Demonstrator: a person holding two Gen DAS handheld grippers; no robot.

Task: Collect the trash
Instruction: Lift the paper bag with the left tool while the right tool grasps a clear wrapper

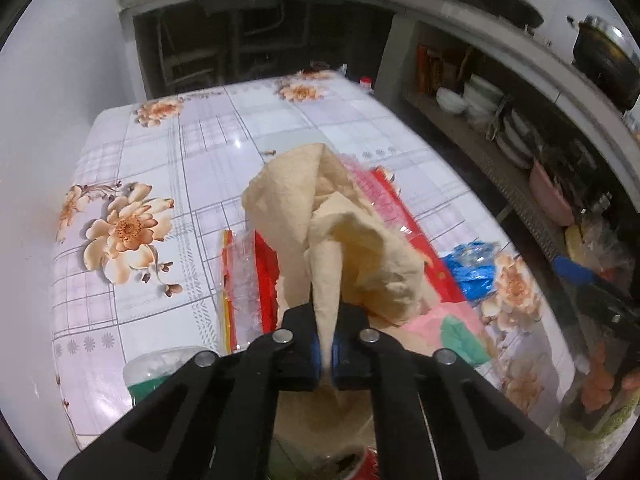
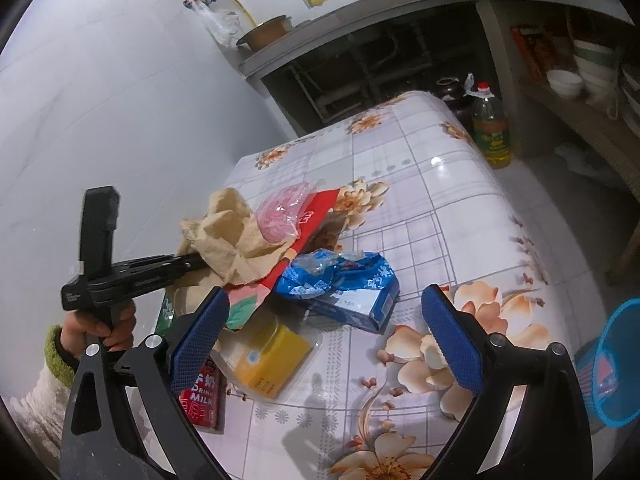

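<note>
- Two grippers: left gripper (image 1: 328,354) clamps beige paper (image 1: 340,232), lifted above the trash pile.
- Right gripper (image 2: 324,324) gapes wide; blue basket (image 2: 618,364) lies right of it, probably the bin.

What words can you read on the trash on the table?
"DRINK MILK": on the red milk carton, behind the open right claw.
Chinese characters on that carton: partly hidden, unreadable.
Blue packet: print too small and crumpled.
Yellow box: label too blurred.
</note>
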